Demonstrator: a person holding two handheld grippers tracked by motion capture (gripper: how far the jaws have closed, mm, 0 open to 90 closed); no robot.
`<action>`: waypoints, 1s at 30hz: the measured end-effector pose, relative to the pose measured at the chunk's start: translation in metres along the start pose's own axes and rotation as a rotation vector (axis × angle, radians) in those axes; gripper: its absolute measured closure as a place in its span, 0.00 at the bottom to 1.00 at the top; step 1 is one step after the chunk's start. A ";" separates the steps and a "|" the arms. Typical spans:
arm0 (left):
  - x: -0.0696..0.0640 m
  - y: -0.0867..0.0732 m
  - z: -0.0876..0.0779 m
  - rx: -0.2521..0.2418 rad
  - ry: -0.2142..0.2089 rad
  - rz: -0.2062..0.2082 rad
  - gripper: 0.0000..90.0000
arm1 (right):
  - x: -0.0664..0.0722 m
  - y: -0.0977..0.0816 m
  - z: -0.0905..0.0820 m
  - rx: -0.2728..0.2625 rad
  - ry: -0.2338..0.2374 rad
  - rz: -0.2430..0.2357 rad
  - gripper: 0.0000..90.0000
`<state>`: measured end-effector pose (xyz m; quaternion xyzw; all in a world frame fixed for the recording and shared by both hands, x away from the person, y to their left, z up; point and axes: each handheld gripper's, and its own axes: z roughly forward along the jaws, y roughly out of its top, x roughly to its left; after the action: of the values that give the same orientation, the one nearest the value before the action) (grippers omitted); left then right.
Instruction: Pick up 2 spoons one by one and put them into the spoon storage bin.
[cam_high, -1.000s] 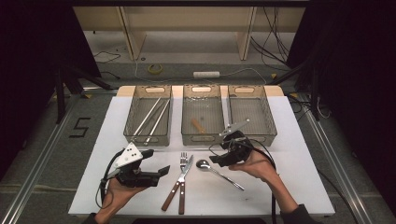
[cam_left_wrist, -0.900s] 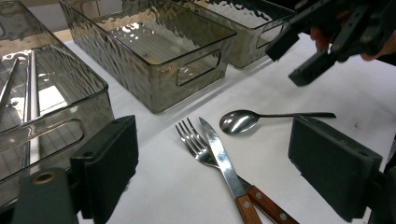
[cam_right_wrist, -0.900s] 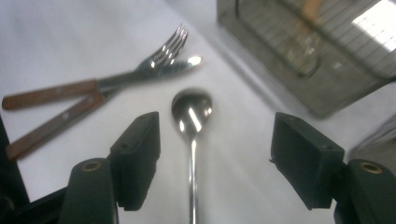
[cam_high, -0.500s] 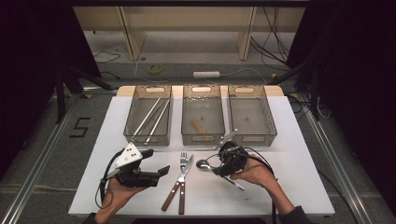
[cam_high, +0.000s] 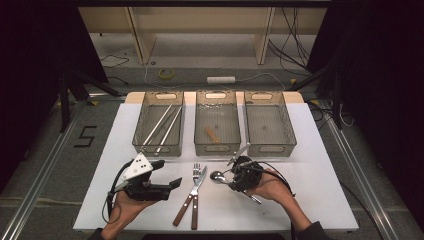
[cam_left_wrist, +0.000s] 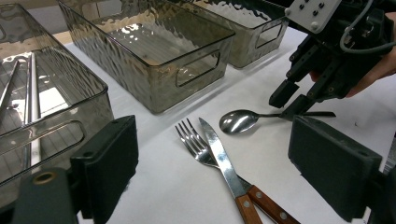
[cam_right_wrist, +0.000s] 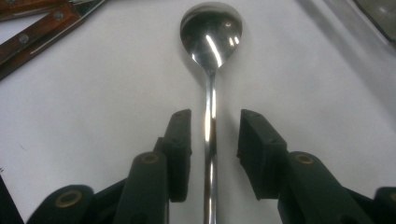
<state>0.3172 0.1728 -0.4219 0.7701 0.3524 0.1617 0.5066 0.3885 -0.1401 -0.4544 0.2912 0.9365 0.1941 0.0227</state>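
Observation:
A steel spoon (cam_high: 218, 176) lies on the white table, bowl toward the left. My right gripper (cam_high: 233, 181) is down over its handle. In the right gripper view the spoon (cam_right_wrist: 211, 32) runs straight between the two pads (cam_right_wrist: 180, 140), with a narrow gap on each side. The jaws have just been closing and do not touch the handle. My left gripper (cam_high: 172, 183) is held at the front left, open and with nothing in it. In the left gripper view its wide-apart pads (cam_left_wrist: 109, 158) frame the spoon (cam_left_wrist: 238, 121) and the right gripper (cam_left_wrist: 287, 100).
A fork (cam_high: 196, 170) and a wooden-handled knife (cam_high: 186, 205) lie crossed between the hands. Three clear bins stand behind them: the left bin (cam_high: 137, 136) holds long metal sticks, the middle bin (cam_high: 200, 145) a small brown piece, and the right bin (cam_high: 290, 140) holds nothing.
My right gripper has come down and a little left onto the spoon's handle, and its jaws have narrowed around it. The left gripper has stayed put.

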 end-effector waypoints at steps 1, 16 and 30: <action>0.000 0.000 0.000 0.002 0.001 0.001 0.17 | 0.000 0.000 0.001 0.002 0.004 -0.001 0.75; 0.000 0.000 0.000 -0.001 0.000 0.000 0.17 | 0.003 0.001 0.010 0.033 -0.018 -0.024 0.90; 0.000 0.000 0.000 0.003 0.001 0.004 0.17 | 0.004 0.002 0.008 0.026 -0.022 -0.023 0.95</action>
<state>0.3171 0.1726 -0.4219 0.7714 0.3517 0.1625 0.5049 0.3878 -0.1339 -0.4613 0.2828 0.9419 0.1783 0.0316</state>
